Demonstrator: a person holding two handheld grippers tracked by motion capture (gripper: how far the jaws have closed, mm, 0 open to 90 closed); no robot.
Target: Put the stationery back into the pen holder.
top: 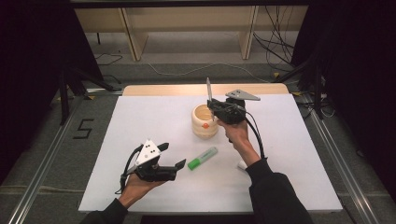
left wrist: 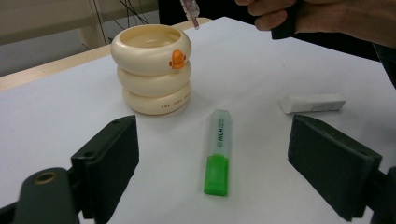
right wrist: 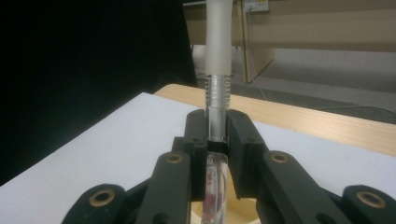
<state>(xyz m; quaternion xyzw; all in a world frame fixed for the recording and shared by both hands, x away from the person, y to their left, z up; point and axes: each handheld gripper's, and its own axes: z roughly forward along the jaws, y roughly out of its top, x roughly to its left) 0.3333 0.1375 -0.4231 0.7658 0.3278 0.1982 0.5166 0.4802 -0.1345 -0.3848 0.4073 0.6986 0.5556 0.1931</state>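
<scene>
Right gripper (top: 212, 108) clamped a pen (top: 209, 91) upright over the duck-faced cup (top: 204, 122); left gripper (top: 172, 156) stood open. Best centred over the mouth before release.

Black two-jaw grippers (top: 170, 156) (grey three-cornered top plates), trailing cables, dark sleeves (top: 275, 196).

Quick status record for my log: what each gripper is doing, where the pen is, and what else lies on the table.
right gripper: shut on the pen, fingers clamped on its clear barrel
pen position: upright, lower end over the mouth of the cream duck holder
left gripper: open, nothing between its fingers, pointed toward the green highlighter
green highlighter: lying flat on the white table, in front of the holder
white stick: lying flat, right of the highlighter in the left gripper view
</scene>
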